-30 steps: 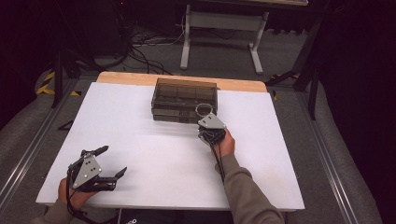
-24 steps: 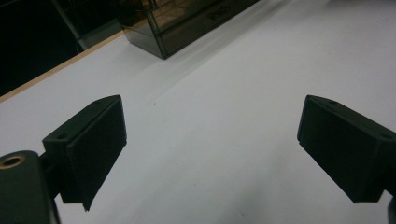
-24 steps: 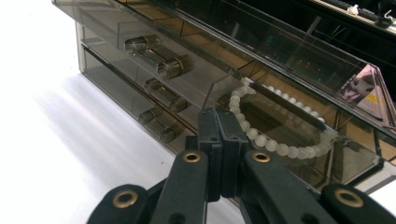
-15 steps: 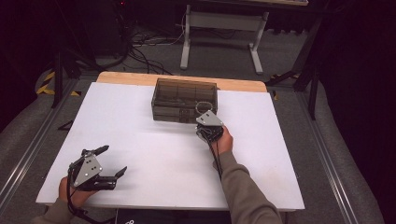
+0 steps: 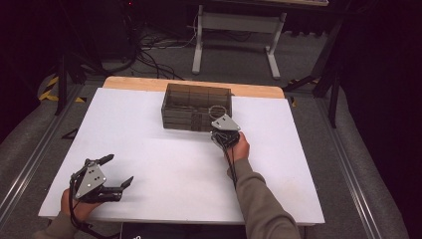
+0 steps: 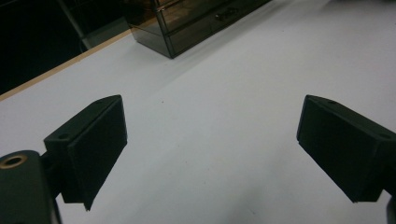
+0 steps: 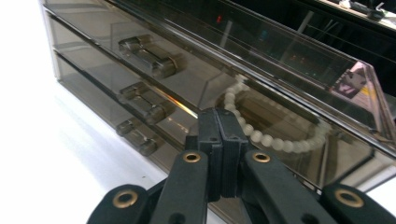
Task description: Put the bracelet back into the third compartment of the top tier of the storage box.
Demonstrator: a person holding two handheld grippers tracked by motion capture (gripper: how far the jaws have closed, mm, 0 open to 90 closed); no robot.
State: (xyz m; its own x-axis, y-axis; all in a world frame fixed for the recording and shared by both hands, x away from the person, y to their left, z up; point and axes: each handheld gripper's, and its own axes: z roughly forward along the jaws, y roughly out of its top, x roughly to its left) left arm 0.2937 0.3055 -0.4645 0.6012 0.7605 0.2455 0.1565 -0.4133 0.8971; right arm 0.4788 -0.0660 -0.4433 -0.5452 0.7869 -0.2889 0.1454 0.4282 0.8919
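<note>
High view: your right gripper (image 5: 222, 130) sits at the smoked drawer box (image 5: 196, 106) in mid-frame; the left gripper (image 5: 102, 177) idles lower left. Left gripper view: its jaws gape, holding nothing. Right gripper view: jaws pressed together by the bead bracelet (image 7: 266, 133); whether they pinch it is hidden. Lift slowly, watching beads.
</note>
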